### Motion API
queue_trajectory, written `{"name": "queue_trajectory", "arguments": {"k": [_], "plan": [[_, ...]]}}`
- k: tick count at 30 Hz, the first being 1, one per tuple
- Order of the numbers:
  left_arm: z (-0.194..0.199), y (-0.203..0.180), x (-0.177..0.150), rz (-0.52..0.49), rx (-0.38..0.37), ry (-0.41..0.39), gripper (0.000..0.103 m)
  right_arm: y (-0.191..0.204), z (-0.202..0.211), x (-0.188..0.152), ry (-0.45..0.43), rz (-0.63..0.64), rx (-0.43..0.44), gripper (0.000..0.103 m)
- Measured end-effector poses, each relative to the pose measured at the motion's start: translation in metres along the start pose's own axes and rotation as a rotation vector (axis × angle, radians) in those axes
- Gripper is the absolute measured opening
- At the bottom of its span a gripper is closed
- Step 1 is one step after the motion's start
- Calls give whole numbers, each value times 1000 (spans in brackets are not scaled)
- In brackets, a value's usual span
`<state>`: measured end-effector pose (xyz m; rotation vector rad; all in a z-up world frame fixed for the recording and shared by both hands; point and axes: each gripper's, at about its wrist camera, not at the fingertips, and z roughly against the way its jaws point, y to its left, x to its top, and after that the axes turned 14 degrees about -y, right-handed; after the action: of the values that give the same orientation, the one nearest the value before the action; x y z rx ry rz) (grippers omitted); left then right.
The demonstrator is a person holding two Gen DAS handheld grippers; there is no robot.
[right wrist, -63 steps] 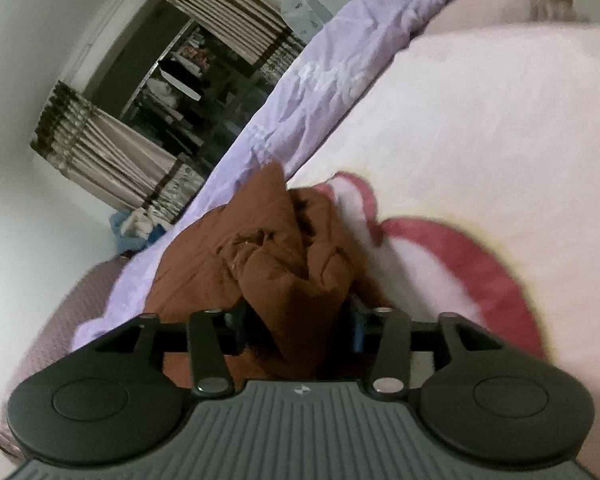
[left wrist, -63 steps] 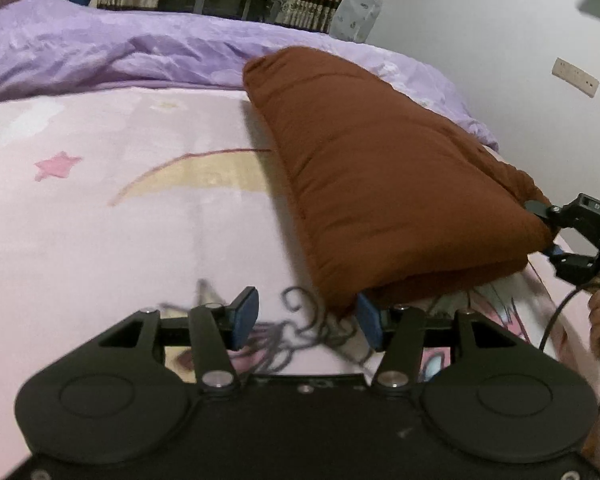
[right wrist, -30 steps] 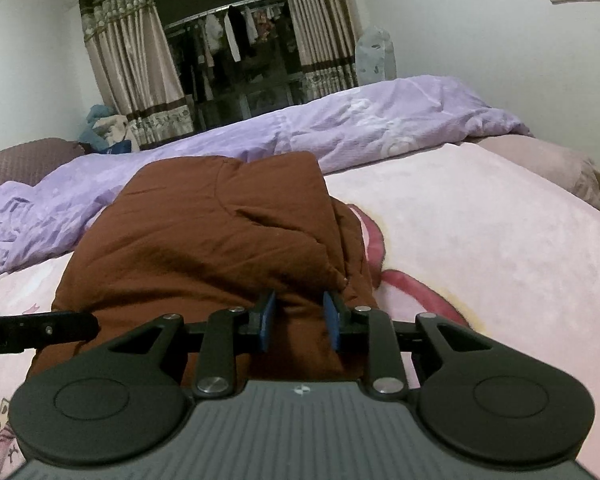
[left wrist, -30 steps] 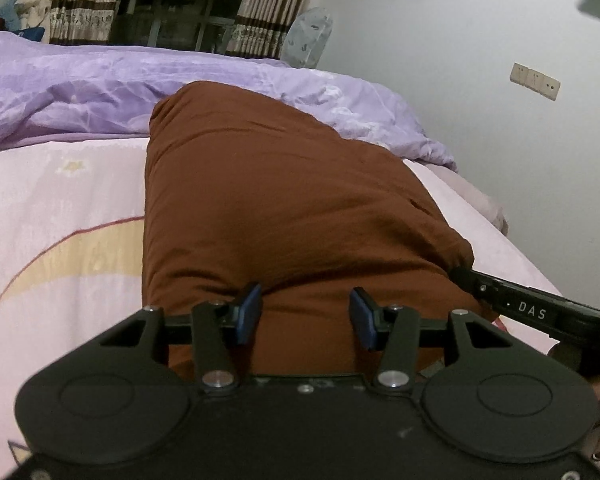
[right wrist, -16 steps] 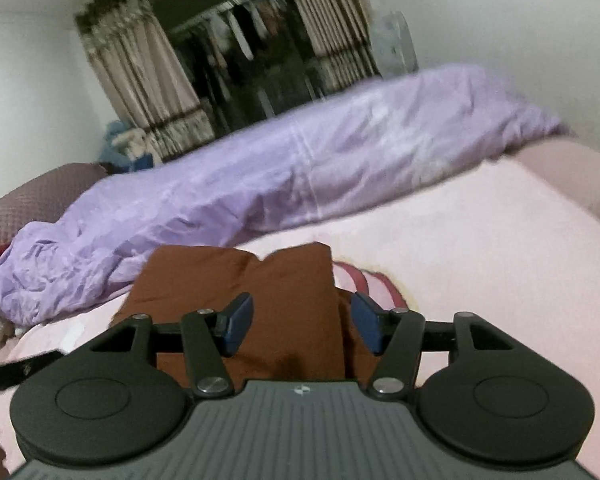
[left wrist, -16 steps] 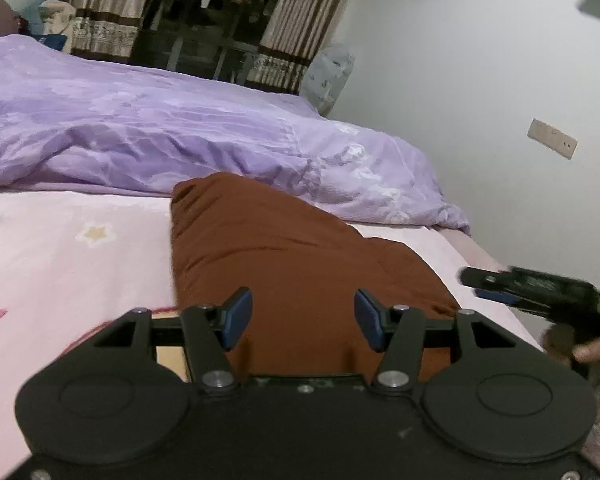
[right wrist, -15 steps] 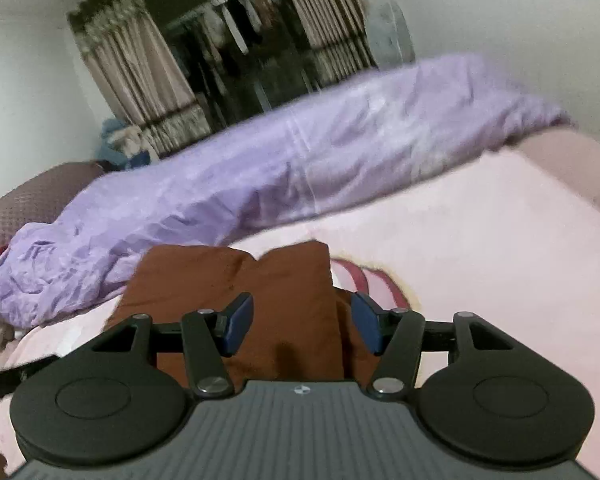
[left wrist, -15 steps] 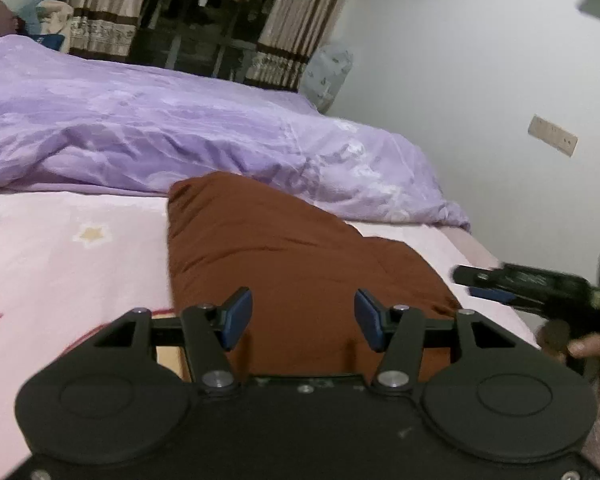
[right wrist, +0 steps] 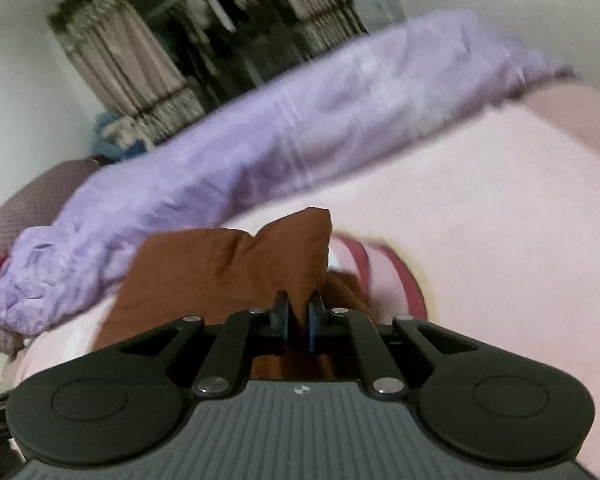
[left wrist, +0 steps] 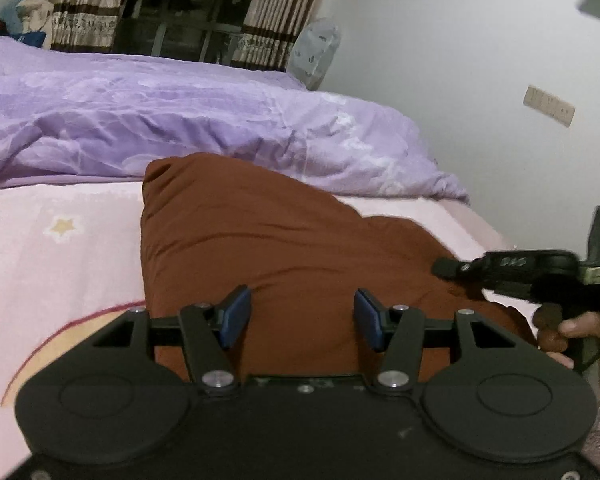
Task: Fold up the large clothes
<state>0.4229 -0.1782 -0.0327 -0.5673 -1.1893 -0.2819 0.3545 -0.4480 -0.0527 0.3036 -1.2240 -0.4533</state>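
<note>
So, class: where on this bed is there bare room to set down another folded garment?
Bare pink sheet lies left of the brown garment, below the purple duvet; more lies to its right. Around the right gripper, clamped on it, is crowded.

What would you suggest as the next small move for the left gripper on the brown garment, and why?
Probably ease the left gripper down and close it on the near edge of the brown garment. Its jaws are open with only cloth showing between them, while the right gripper is already shut on a bunched corner, so a second hold would likely let both lift evenly.
</note>
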Motion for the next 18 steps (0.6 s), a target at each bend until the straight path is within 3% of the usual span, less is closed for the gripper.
{"name": "queue_trajectory", "arguments": {"k": [4, 6, 9, 13, 16, 18], "plan": [[-4, -6, -7, -71, 15, 1, 58, -17, -10, -13, -3, -41, 16, 14], [-2, -7, -6, -90, 14, 1, 59, -19, -4, -11, -20, -64, 30, 23], [13, -1, -1, -48, 20, -7, 59, -13, 23, -4, -61, -54, 27, 38], [61, 12, -7, 16, 35, -29, 58, -4, 84, 0, -151, -8, 37, 40], [95, 17, -21, 70, 24, -40, 58, 0, 119, -13, -168, 13, 16, 40], [110, 15, -32, 101, 21, -39, 58, 3, 132, -28, -165, 32, -30, 48]]}}
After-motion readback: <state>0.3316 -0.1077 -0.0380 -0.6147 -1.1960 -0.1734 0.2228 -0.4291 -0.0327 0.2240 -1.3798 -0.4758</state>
